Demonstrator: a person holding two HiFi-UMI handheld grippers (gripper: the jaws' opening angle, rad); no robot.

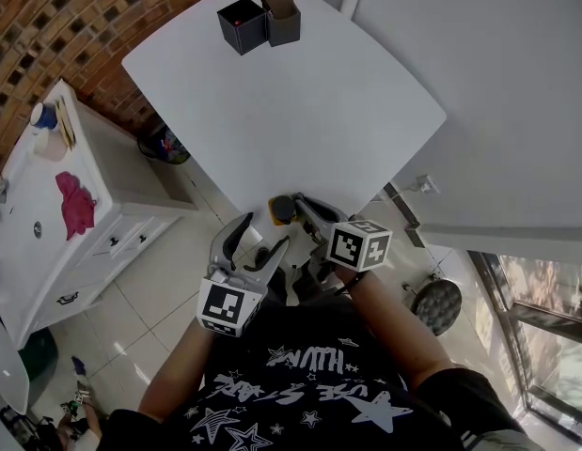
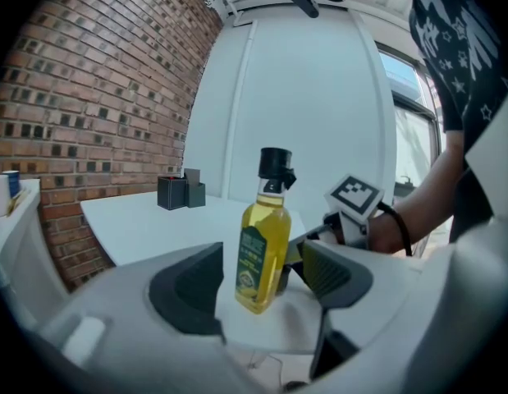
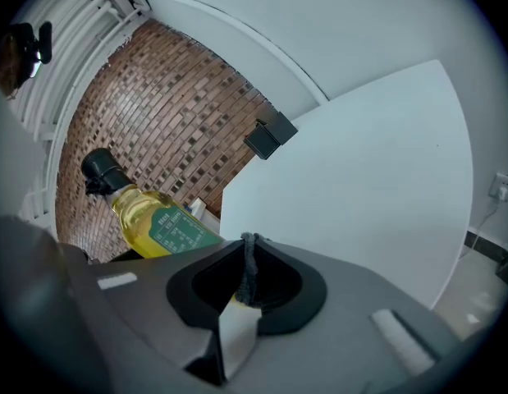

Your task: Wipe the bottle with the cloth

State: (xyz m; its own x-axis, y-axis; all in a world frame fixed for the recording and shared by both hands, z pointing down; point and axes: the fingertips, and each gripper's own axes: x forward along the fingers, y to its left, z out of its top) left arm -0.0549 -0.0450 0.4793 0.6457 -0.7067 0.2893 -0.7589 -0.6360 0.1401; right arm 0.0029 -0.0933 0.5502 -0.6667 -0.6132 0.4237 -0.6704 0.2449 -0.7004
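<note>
Left gripper (image 1: 264,231) gapes wide around the upright bottle (image 2: 264,236), at the table's (image 1: 272,111) six o'clock corner. Right gripper (image 3: 249,240), at the bottle's three o'clock, pinches grey cloth (image 3: 250,273). Green label's writing is unreadable.

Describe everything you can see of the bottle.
The bottle is clear, seemingly plastic, nearly full of yellow liquid, with a black cap and a green label. It stands upright and closed on the white table near its edge, between the open jaws of the left tool, which do not press it. The right tool, shut on a grey cloth, sits close beside it; contact cannot be told.
</note>
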